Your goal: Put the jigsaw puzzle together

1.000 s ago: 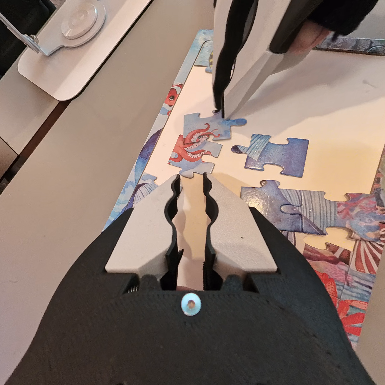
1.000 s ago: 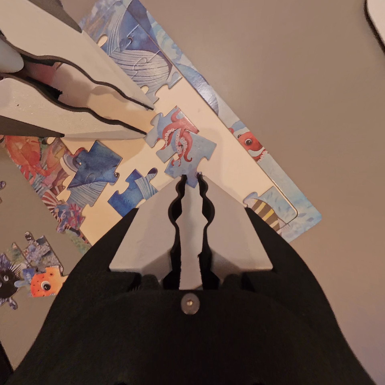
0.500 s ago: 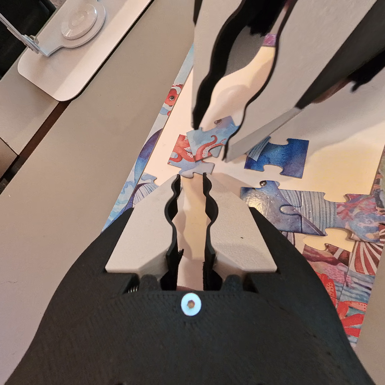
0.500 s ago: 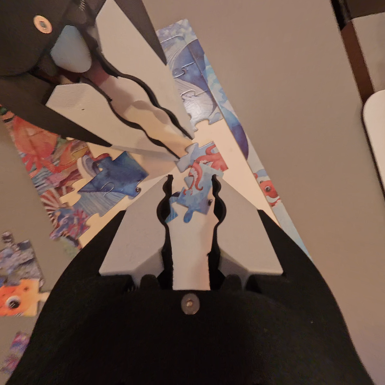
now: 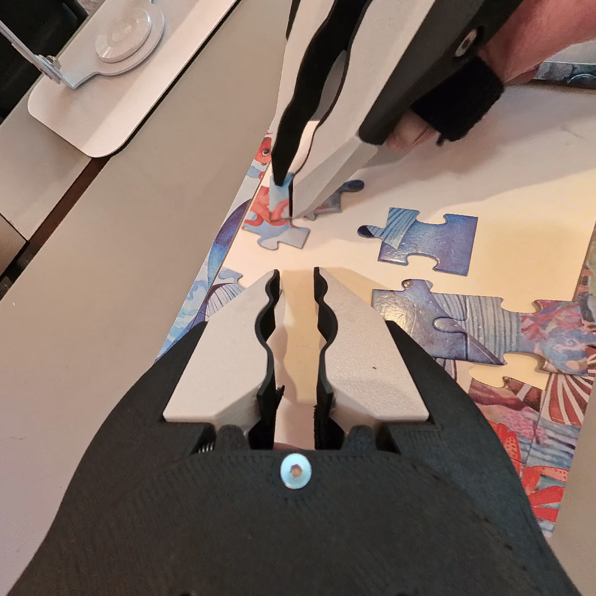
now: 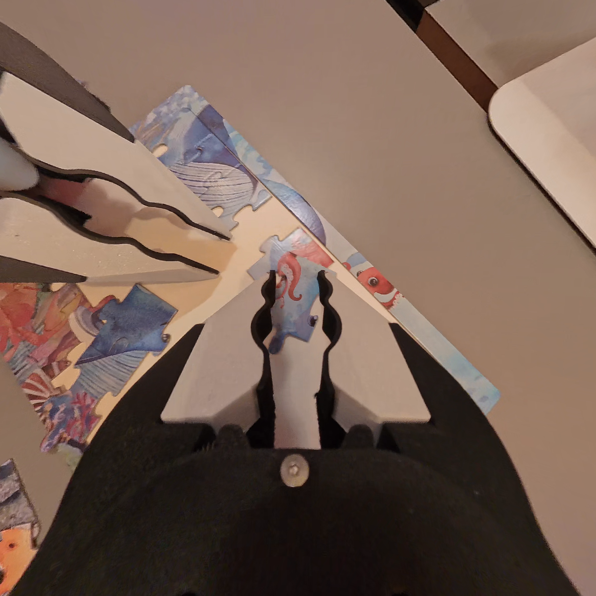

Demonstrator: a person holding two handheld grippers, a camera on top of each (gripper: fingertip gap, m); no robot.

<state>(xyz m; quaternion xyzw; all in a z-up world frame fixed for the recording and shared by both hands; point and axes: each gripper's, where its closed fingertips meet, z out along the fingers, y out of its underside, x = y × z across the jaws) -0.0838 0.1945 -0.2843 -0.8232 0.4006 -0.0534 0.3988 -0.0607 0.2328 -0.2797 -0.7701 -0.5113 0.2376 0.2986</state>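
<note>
- Upper left of the left wrist view, a white base plate (image 5: 96,96) with a clear disc lies on the beige table (image 5: 113,258), well apart from the puzzle.
- Left of centre, the puzzle tray (image 5: 322,251) shows its printed border running diagonally up the frame. A piece with an orange octopus (image 5: 277,233) lies flat just inside that border.
- At bottom centre, the left gripper (image 5: 296,274) hovers over bare tray, its jaws a narrow gap apart and empty.
- Just above it, the right gripper (image 5: 287,200) reaches down from the top edge, clamped on a light-blue octopus piece (image 5: 281,193). The piece is tipped up on edge, its lower end touching the flat one.
- Seen from the right wrist view, the held piece spans both pads — its long axis runs along the fingers, knob pointing back toward the gripper body.
- Right of centre, a loose blue piece (image 5: 429,245) lies flat, long axis across the frame. Below it, joined pieces (image 5: 483,322) stretch to the right edge.
</note>
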